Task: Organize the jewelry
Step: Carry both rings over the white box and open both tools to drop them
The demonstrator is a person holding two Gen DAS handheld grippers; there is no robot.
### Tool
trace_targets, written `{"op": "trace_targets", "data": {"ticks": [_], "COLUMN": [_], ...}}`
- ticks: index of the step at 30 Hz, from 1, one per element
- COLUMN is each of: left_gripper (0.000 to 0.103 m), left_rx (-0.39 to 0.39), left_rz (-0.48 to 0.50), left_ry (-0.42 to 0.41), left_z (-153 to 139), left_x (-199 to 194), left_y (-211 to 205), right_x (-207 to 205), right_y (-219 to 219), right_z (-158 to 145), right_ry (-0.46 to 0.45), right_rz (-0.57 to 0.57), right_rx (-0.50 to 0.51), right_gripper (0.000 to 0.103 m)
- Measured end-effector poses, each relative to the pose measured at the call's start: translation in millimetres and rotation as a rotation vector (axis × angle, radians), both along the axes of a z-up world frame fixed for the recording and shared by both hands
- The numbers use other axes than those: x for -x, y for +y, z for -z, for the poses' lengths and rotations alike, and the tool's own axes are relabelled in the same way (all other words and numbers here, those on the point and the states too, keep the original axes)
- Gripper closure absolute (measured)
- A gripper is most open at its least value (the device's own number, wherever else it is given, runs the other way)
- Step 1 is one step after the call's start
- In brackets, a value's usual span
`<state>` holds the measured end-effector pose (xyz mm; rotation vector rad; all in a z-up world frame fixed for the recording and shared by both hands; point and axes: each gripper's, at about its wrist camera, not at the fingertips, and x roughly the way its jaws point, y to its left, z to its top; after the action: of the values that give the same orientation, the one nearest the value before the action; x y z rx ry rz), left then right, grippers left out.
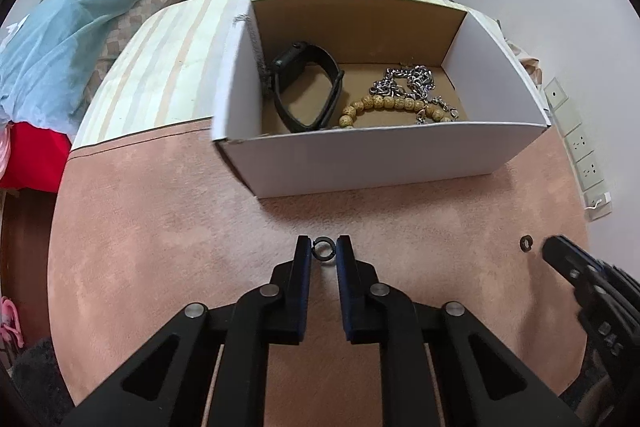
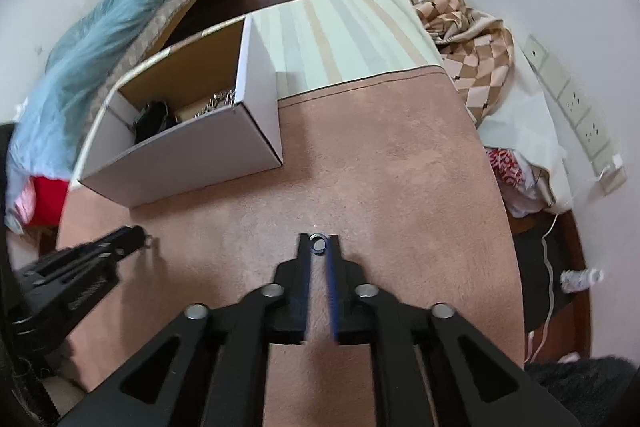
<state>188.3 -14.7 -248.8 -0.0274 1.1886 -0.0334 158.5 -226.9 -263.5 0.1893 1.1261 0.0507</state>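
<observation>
Left wrist view: left gripper (image 1: 324, 251) jaws flank a ring (image 1: 323, 249).

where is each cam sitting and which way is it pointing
Left wrist: sits on the left hand-held gripper, facing forward and down at a dark ring between its fingertips and the white box beyond; the right hand-held gripper's tip shows at right.
Right wrist: sits on the right hand-held gripper, aimed at a second ring on the pink blanket; the left hand-held gripper shows at left.
Shared: box, blanket, both rings, blue bedding.
</observation>
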Motion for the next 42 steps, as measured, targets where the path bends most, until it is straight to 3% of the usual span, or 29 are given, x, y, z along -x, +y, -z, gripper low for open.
{"op": "trace_targets", "data": {"ticks": [2, 8, 11, 19, 23, 28, 30, 35, 40, 41, 42], "left_gripper": [0.093, 0.093, 0.093, 0.093, 0.093, 0.093, 0.093, 0.093, 0.09, 0.089, 0.089], "left_rx": [0.006, 0.004, 0.005, 0.035, 0.066, 0.11, 0.104, 0.118, 0.121, 0.116, 0.113], "left_rz": [-0.009, -0.035, -0.044, -0.052, -0.028, 0.035, 0.057, 0.079, 0.05, 0.043, 0.035], "left_ry": [0.004, 0.022, 0.028, 0.002, -0.044, -0.094, -0.102, -0.023, 0.043, 0.048, 0.05], "left_z": [-1.8, -1.2, -0.4, -23.7, -55.3, -95.7, -101.9, -89.7, -79.9, -81.0, -82.0], "left_x": [4.3, 20.0, 25.8, 39.5, 26.4, -15.5, -36.4, -83.5, -110.6, -114.9, -117.9], "left_y": [4.8, 19.8, 25.2, 31.3, 32.5, 24.0, 21.2, 20.6, 28.0, 28.9, 30.7], "right_x": [-3.5, -9.9, -8.6, 1.4, -8.2, -48.3, -74.6, -129.5, -152.4, -154.6, -155.9], "right_y": [5.1, 20.3, 26.2, 12.1, 9.1, 24.8, 31.5, 39.2, 44.4, 44.7, 44.8], "right_z": [5.8, 14.4, 13.5, -4.4, -45.6, -79.8, -80.8, -60.9, -57.0, -58.2, -59.4], "right_ry": [0.012, 0.014, -0.006, -0.03, -0.077, -0.091, -0.066, 0.07, 0.118, 0.119, 0.119], "right_rz": [-0.016, -0.038, -0.056, -0.003, -0.014, -0.085, -0.11, -0.149, -0.17, -0.172, -0.169], "right_rx": [0.023, 0.119, 0.139, -0.015, -0.126, -0.188, -0.196, -0.231, -0.224, -0.219, -0.216], "right_gripper": [0.08, 0.079, 0.09, 0.09, 0.09, 0.09, 0.09, 0.09, 0.089, 0.088, 0.081]}}
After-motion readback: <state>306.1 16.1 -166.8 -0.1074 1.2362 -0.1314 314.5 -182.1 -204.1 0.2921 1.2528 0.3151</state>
